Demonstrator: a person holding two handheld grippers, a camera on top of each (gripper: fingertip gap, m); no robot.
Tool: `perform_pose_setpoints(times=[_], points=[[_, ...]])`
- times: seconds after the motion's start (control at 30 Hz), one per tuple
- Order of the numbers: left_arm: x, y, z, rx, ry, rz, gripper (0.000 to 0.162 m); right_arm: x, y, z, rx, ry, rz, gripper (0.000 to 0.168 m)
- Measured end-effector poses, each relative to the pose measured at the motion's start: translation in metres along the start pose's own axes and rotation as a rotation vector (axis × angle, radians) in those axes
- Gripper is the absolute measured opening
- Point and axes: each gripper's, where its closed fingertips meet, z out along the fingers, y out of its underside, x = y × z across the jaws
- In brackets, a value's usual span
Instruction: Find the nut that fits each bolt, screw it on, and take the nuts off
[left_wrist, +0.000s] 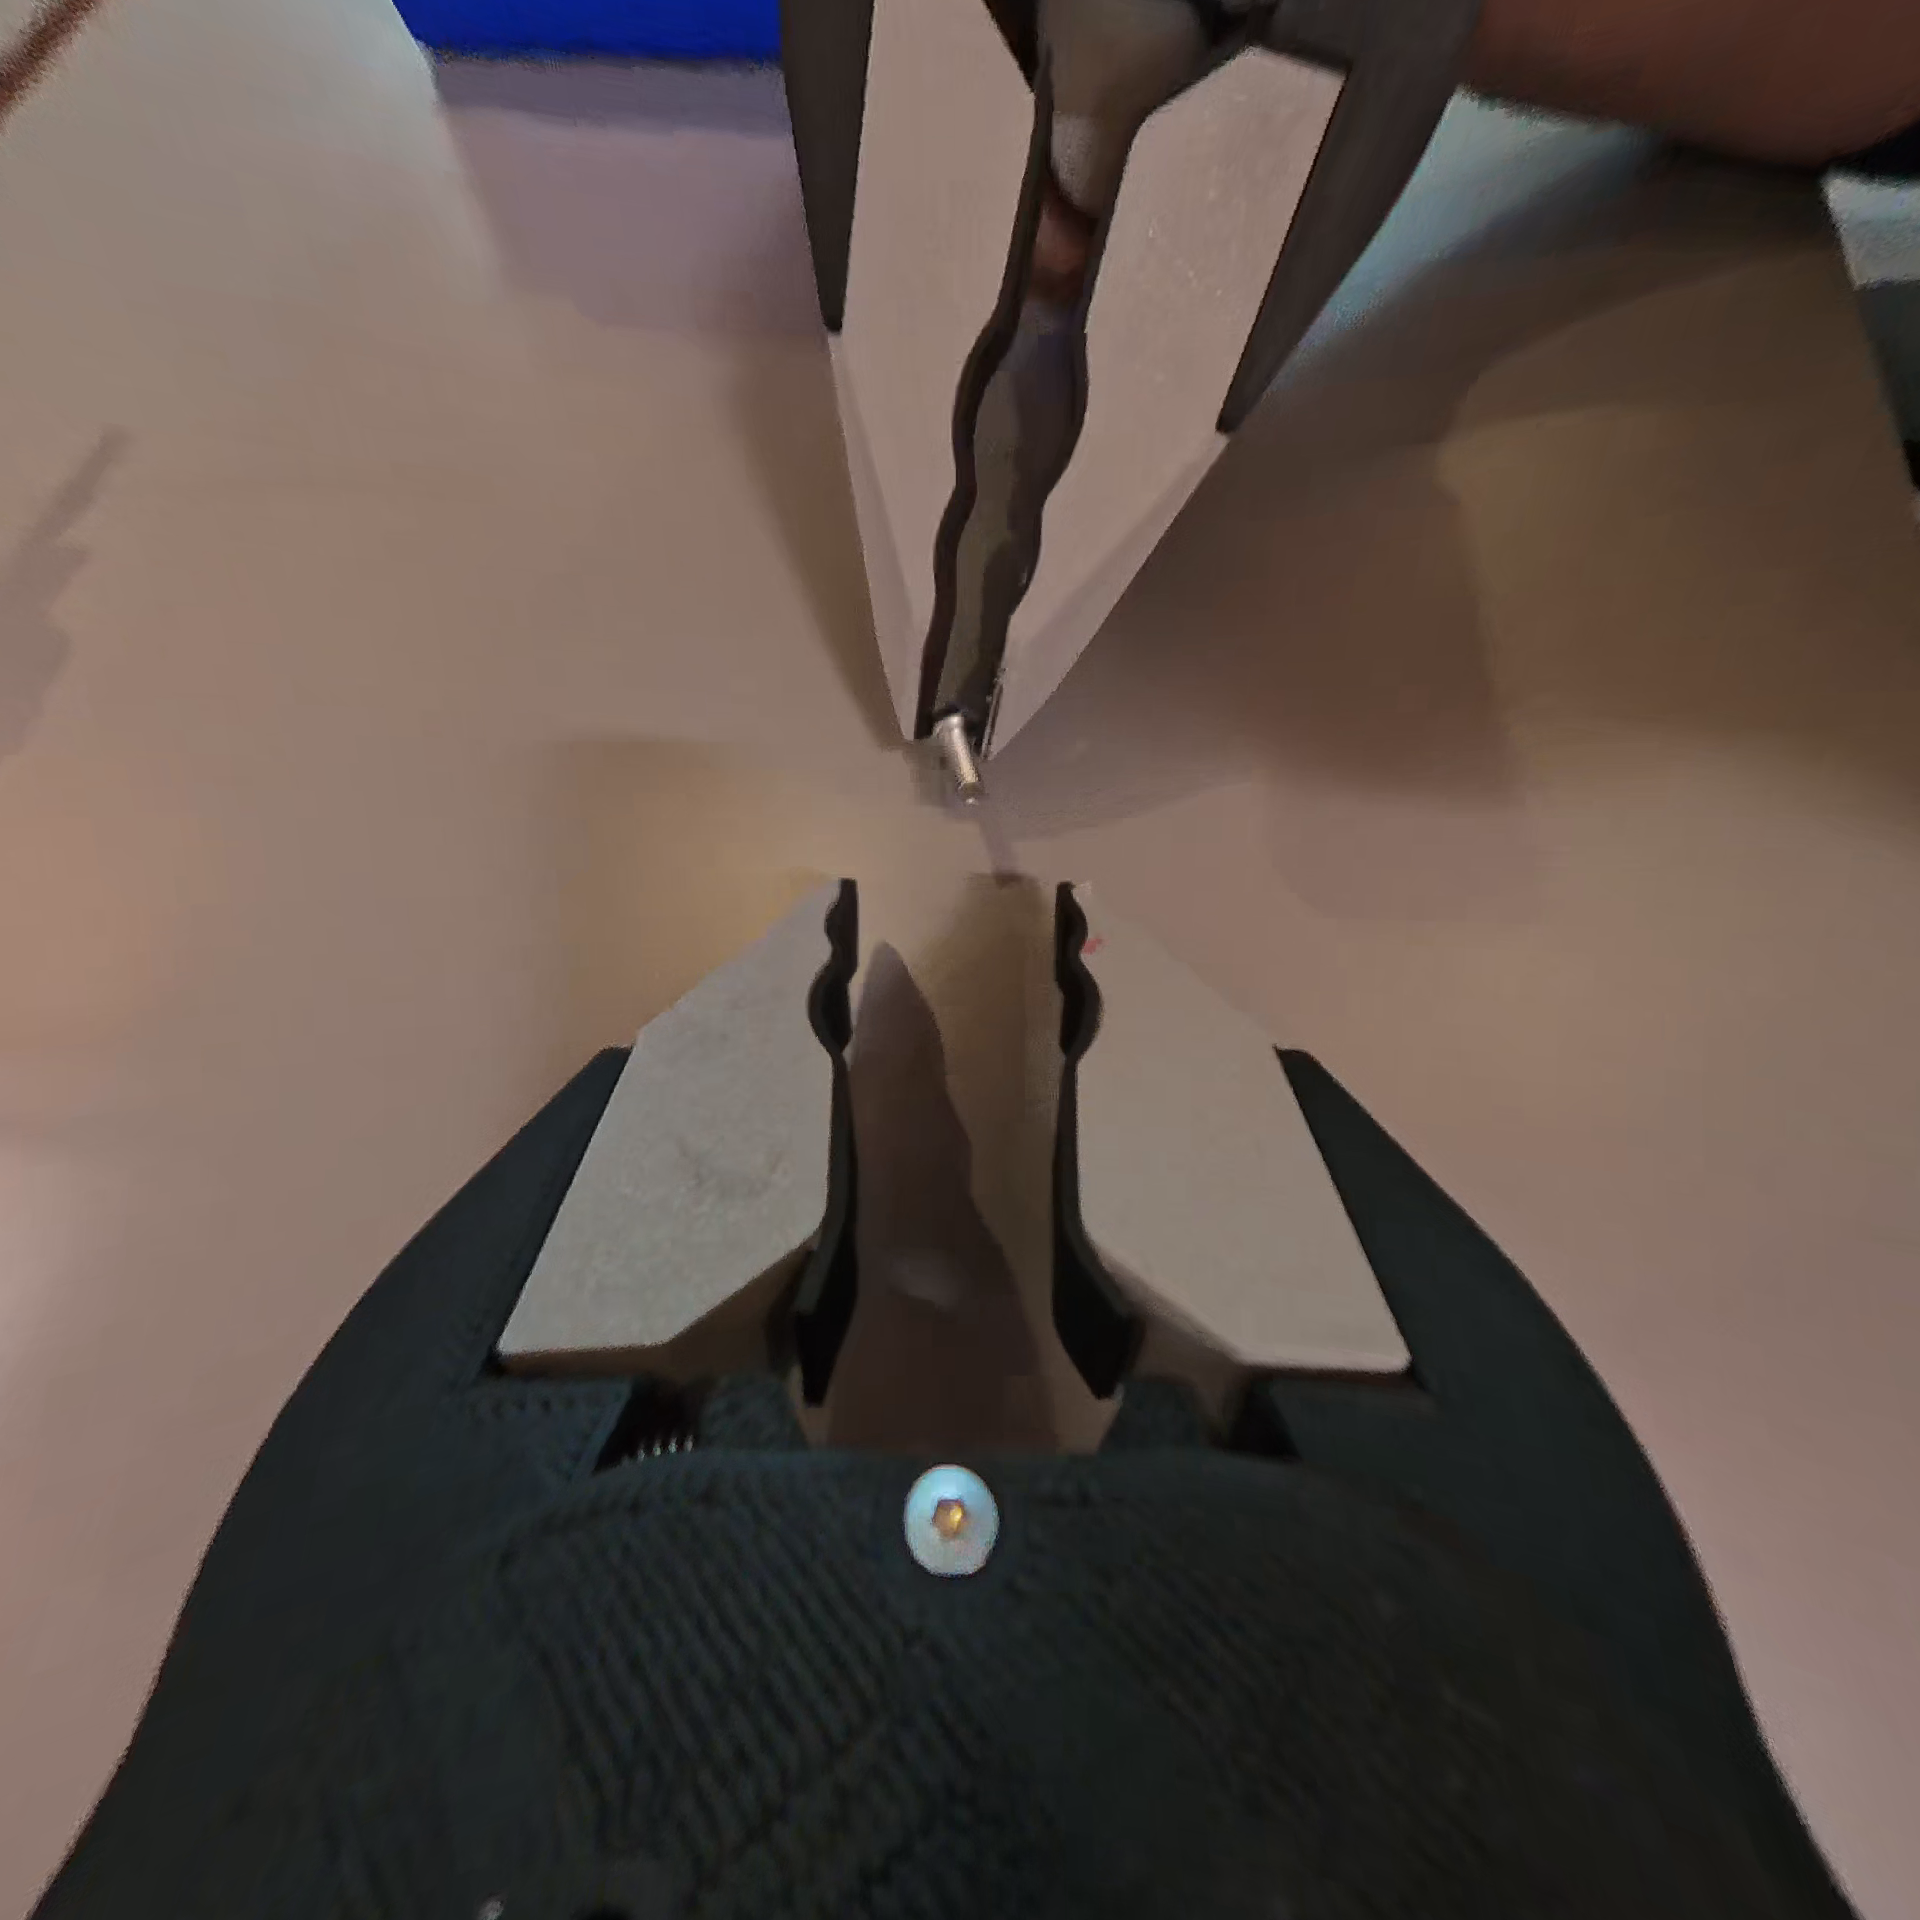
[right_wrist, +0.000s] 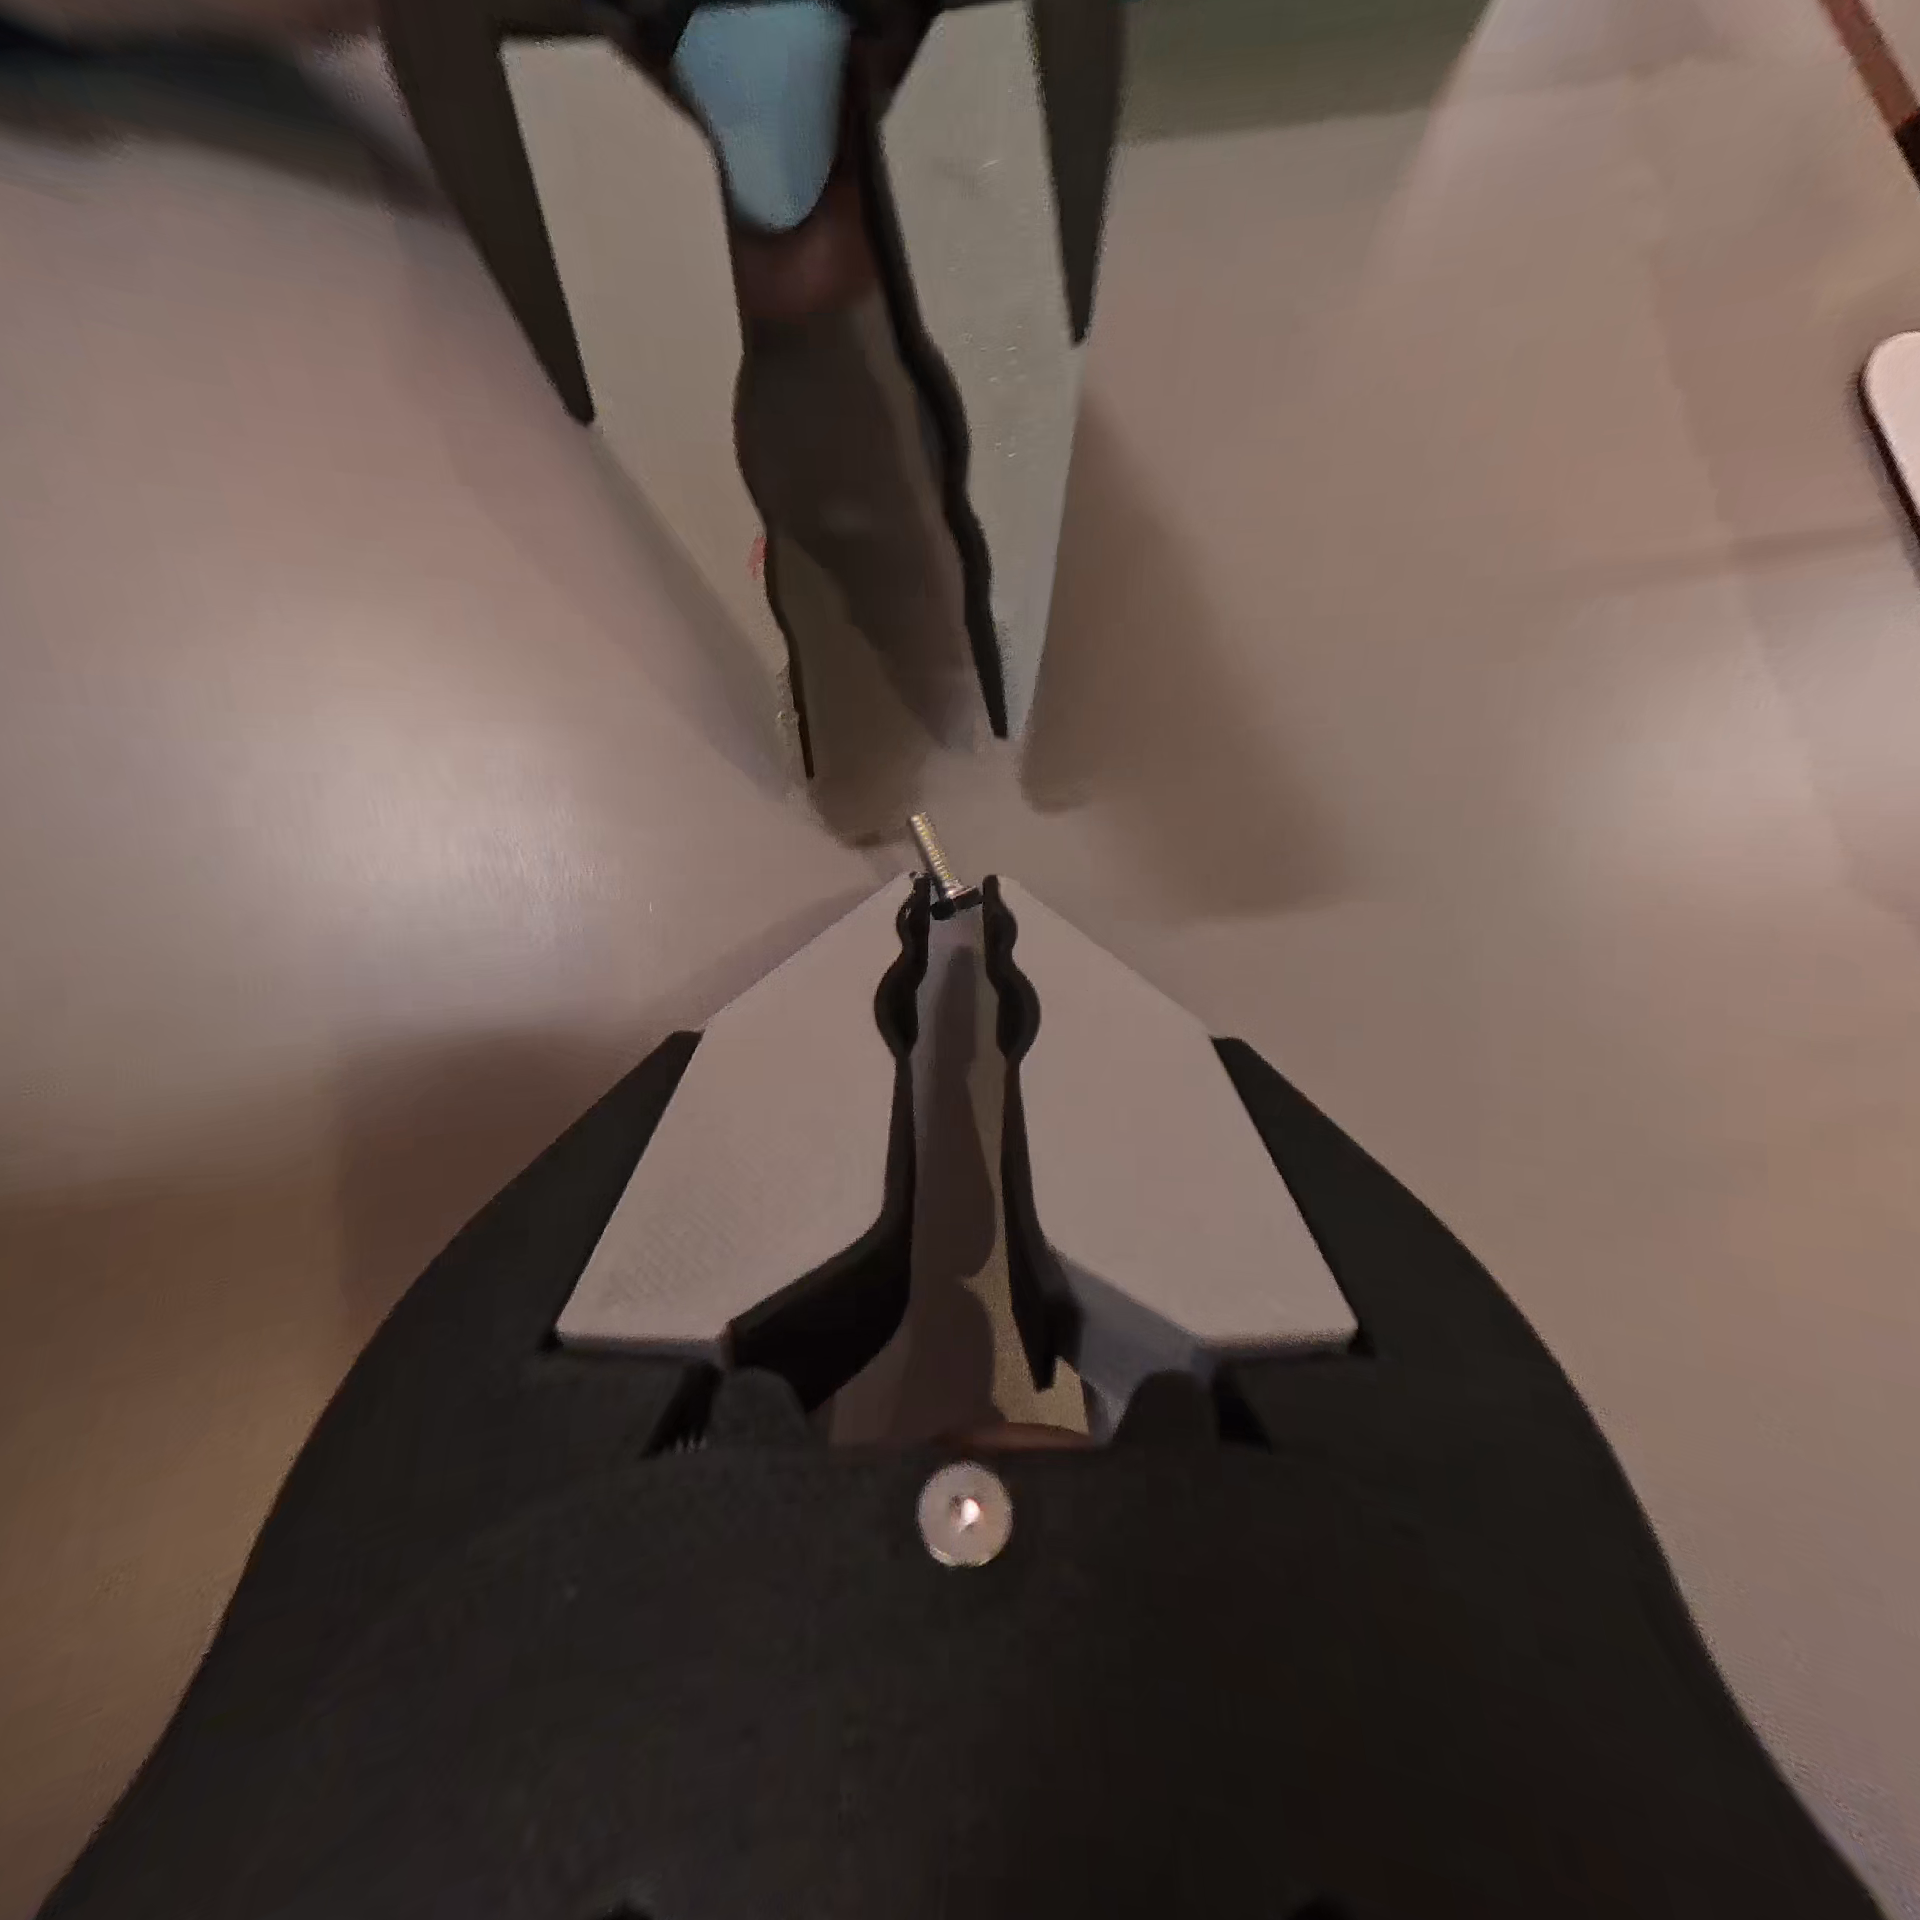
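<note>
Desk (left_wrist: 312, 727) fills both views, plain pale surface, nothing else on it near the claws. Left claw (left_wrist: 954, 894) sits low in its own view with jaws parted and nothing between them; no nut visible in it. Right claw (right_wrist: 954, 891) faces it tip to tip, jaws pinched on the head of a small silver bolt (right_wrist: 928, 852), threaded shank sticking out past the tips toward the left claw. From the left wrist view the same bolt (left_wrist: 958, 764) shows just ahead of the empty claw, close but apart. No nut seen anywhere, on the thread or on the desk. Judging by that, this bolt is bare: either unmatched yet or already stripped, cannot tell which. Readable brands, labels, writing: none in either view.
</note>
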Motion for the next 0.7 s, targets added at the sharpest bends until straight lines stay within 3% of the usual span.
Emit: perform_pose_setpoints(times=[0.3,0.7], points=[[-0.012,-0.030,-0.011,0.171,-0.150,0.098,0.012,0.005,-0.029,-0.019,0.297,-0.099,0.288,0.007],[-0.017,-0.037,-0.026,0.275,-0.096,-0.030,0.008,0.004,-0.047,-0.023,0.434,-0.114,0.335,0.007]])
